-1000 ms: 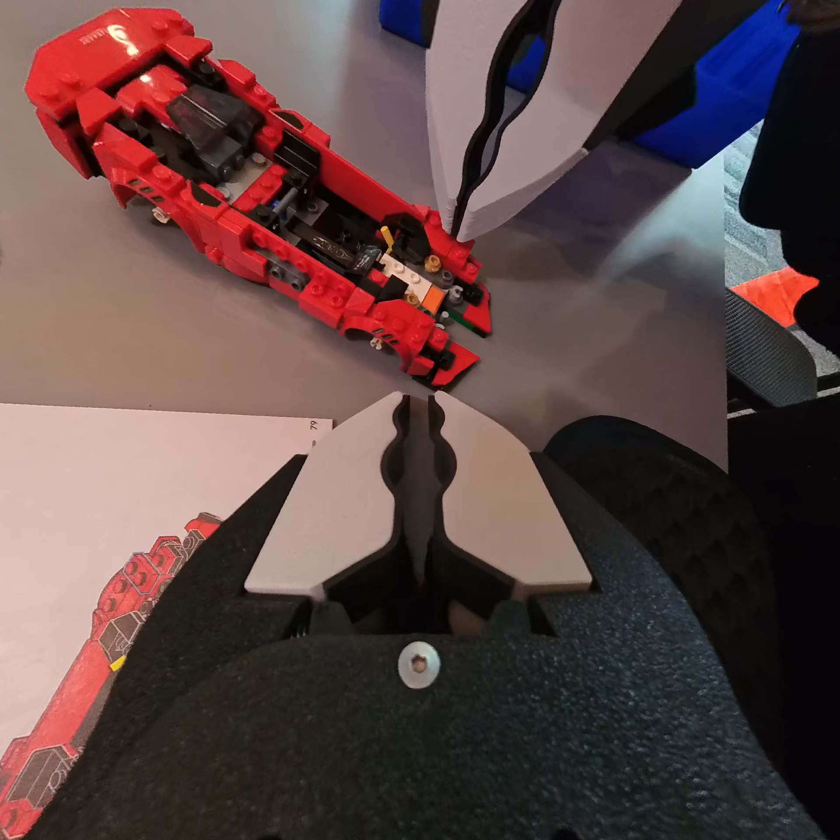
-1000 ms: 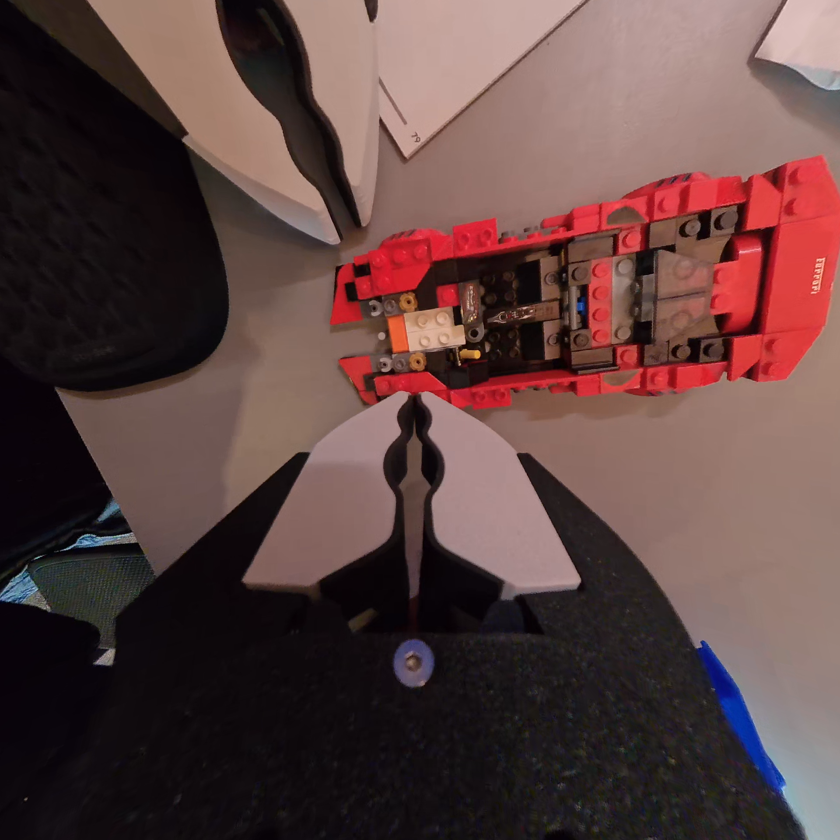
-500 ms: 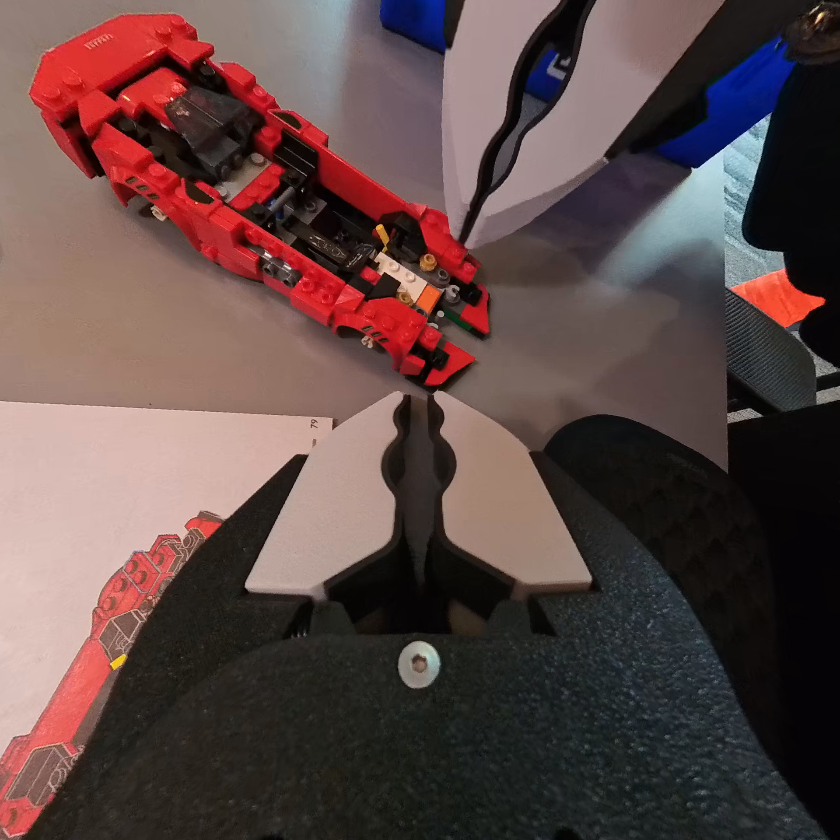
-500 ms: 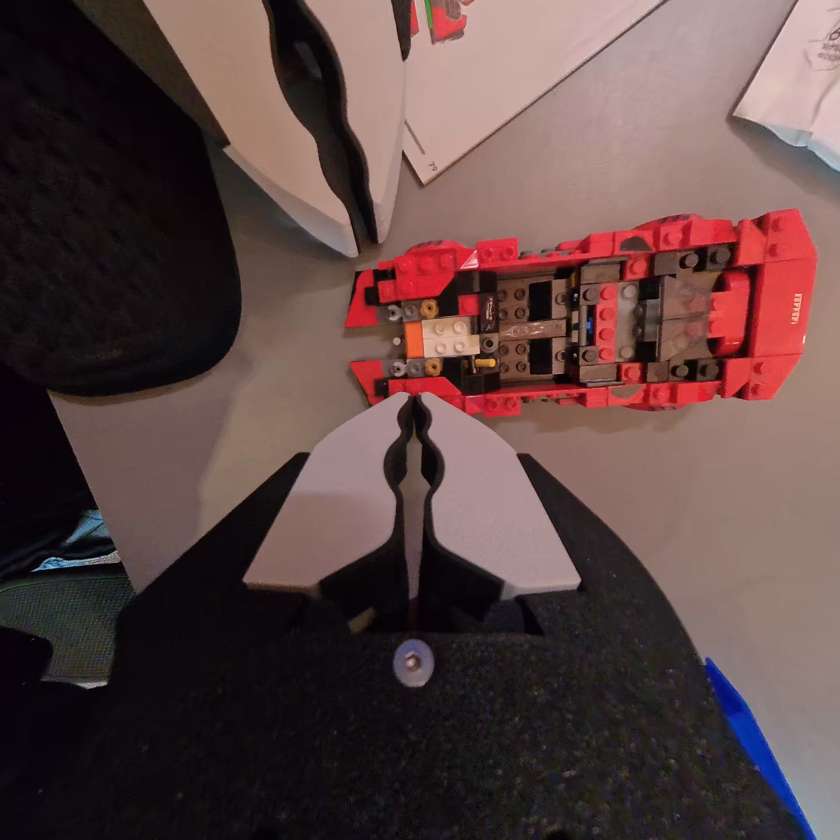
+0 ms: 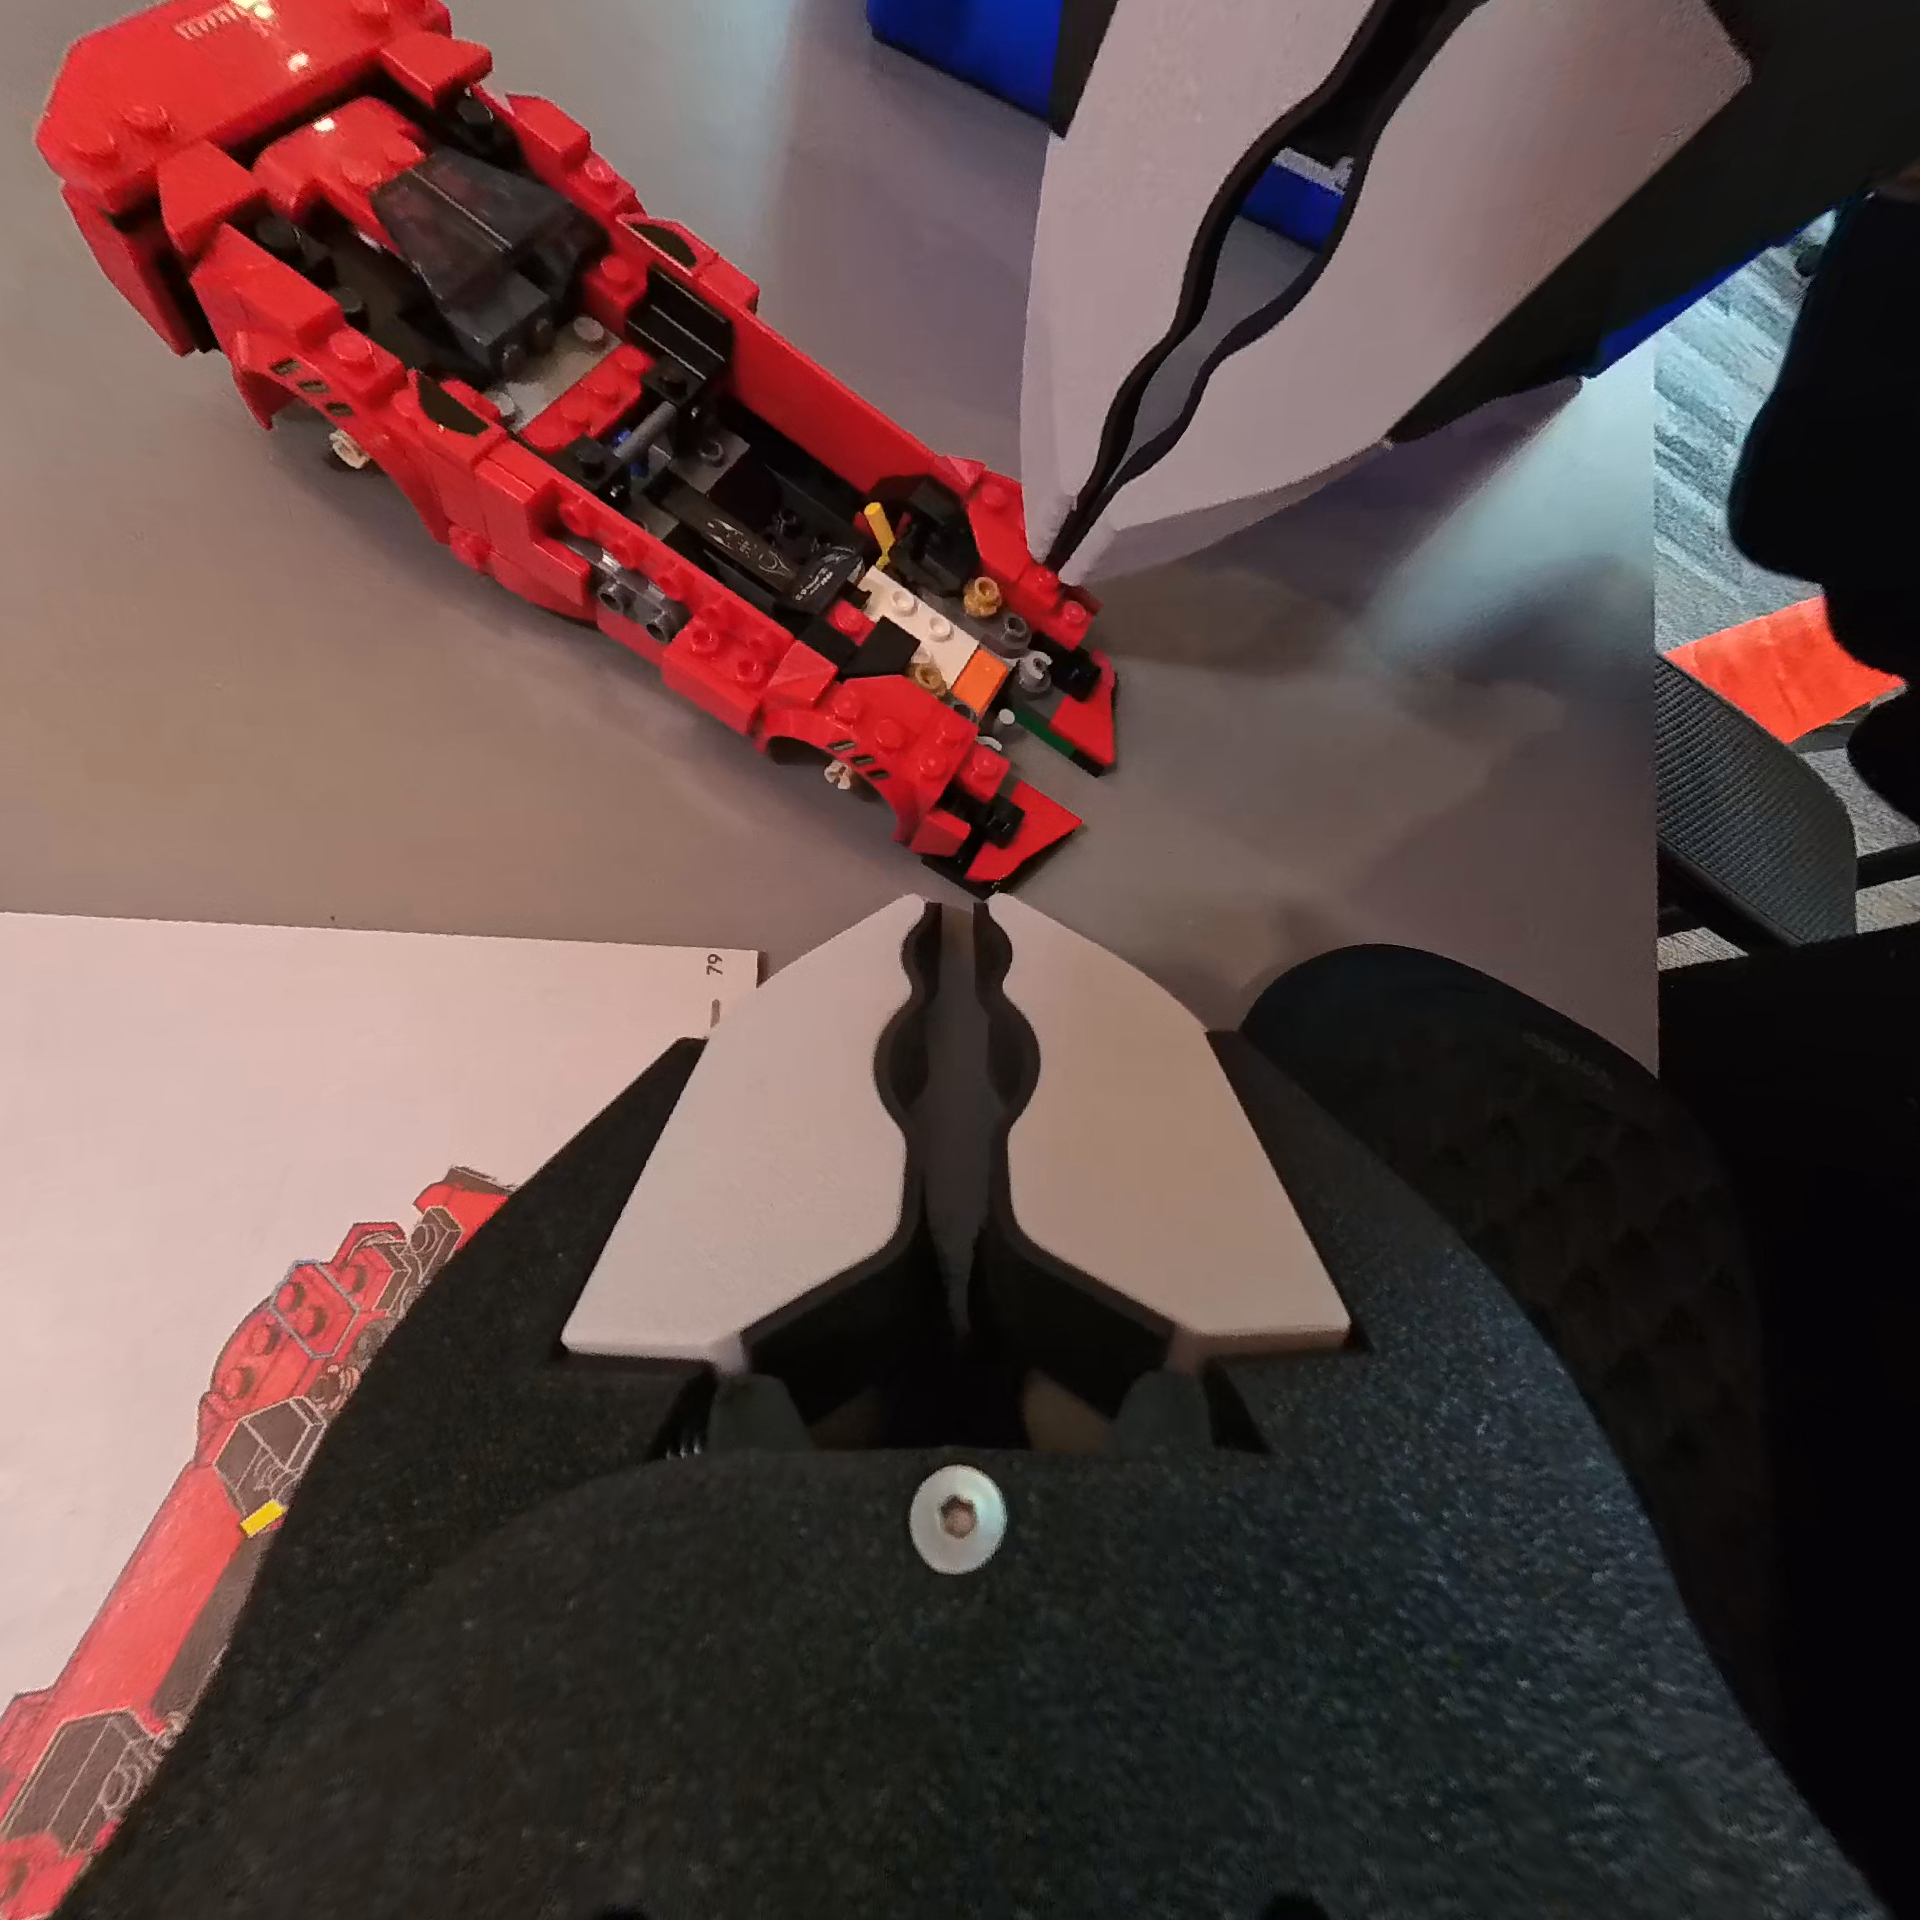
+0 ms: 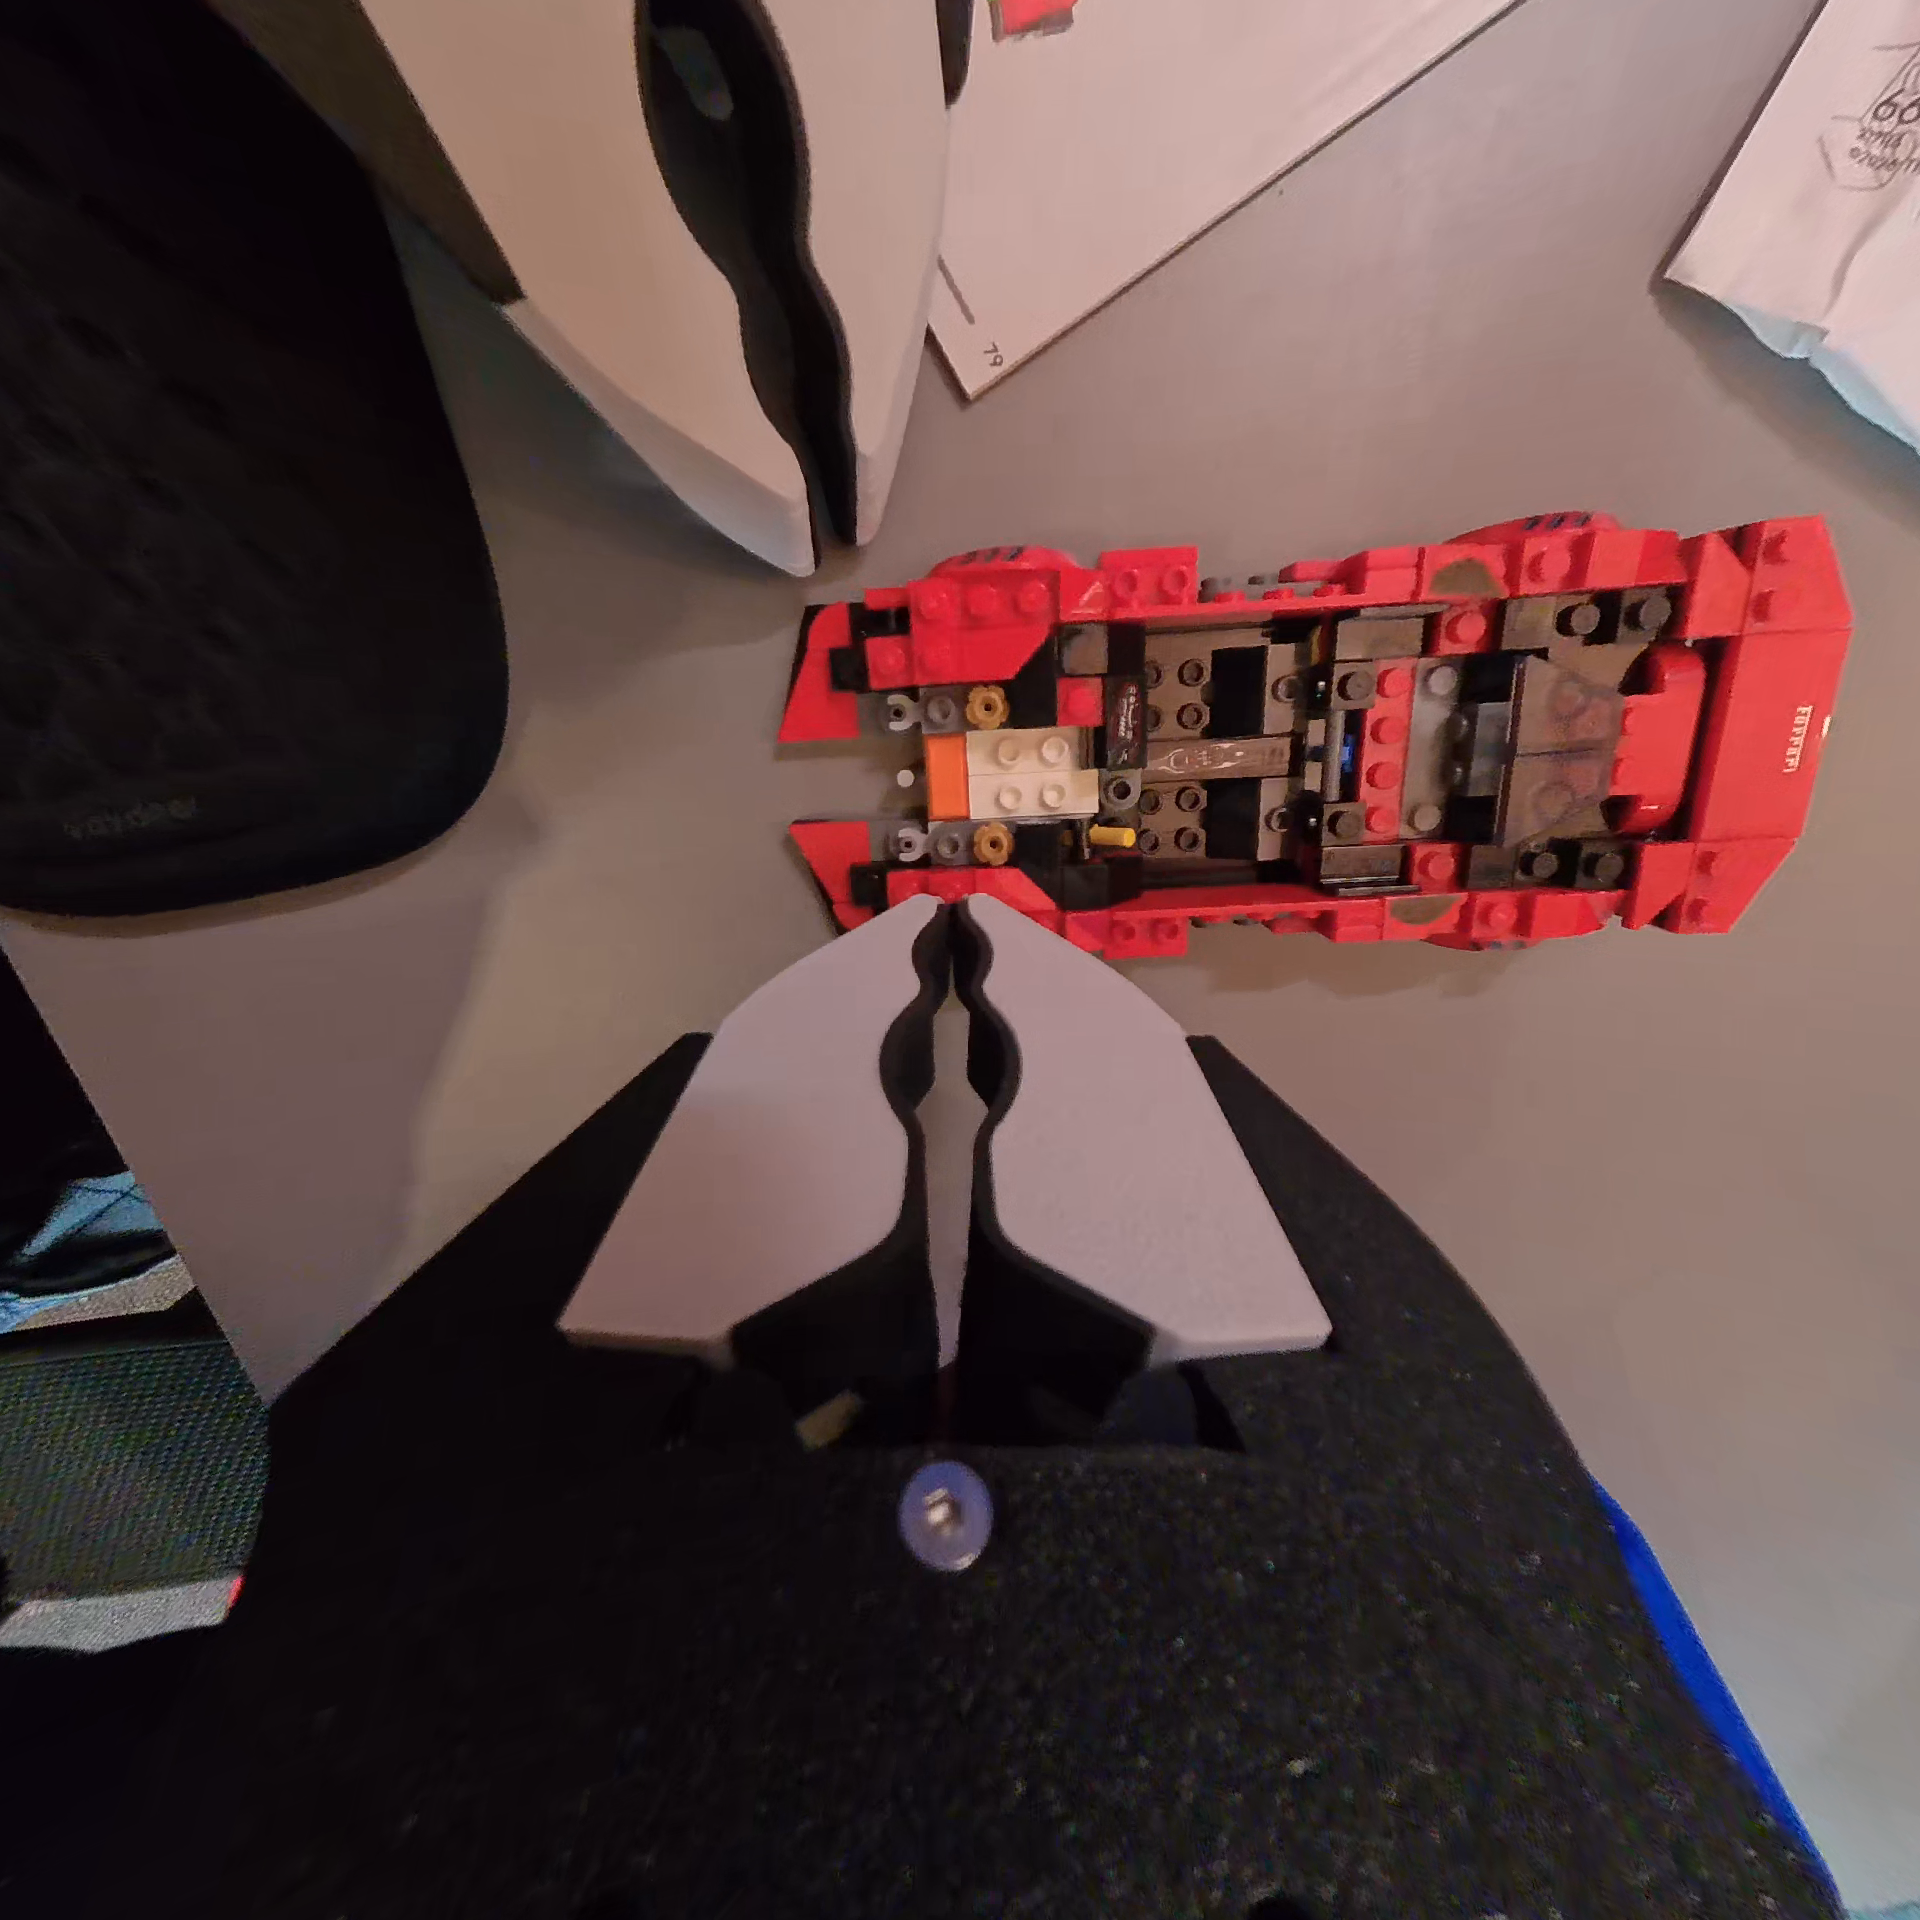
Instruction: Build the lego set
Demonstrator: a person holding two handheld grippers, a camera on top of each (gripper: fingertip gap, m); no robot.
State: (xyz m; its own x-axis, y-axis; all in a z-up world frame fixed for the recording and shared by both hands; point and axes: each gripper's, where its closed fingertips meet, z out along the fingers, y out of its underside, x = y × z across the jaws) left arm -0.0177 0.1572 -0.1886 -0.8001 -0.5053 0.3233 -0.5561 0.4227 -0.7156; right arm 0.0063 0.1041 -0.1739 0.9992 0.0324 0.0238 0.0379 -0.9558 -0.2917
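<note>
Left wrist view first: the left gripper [image 5: 958,906] sits at 6 o'clock with its jaws nearly together, just a thin slit between the tips, and nothing in them. Its tips are right beside the nose of the red car [image 5: 582,457], which lies on the grey table [image 5: 260,790] running from 11 o'clock down toward centre, roof off, black insides and a white and orange brick showing near the front. The right gripper [image 5: 1070,561] comes in from 1 o'clock, jaws pressed together, tips touching the far front corner of the car. The booklet [image 5: 312,1091] lies at 8 o'clock, partly under the left gripper. Blue bins [image 5: 956,62] at 12 o'clock, a chair [image 5: 1745,810] past the table edge at 3 o'clock

Right wrist view: the right gripper [image 6: 953,906] at 6 o'clock, jaws closed with nothing in them, tips meeting the near front edge of the car [image 6: 1351,748], which lies sideways across the middle, nose at 9 o'clock, tail at 3 o'clock. The left gripper [image 6: 831,535] hangs down from 11 o'clock, tips close to the car's far front corner; can't tell if they touch it. Booklet [image 6: 1143,156] at 12 o'clock, another white sheet [image 6: 1829,208] at 2 o'clock
</note>
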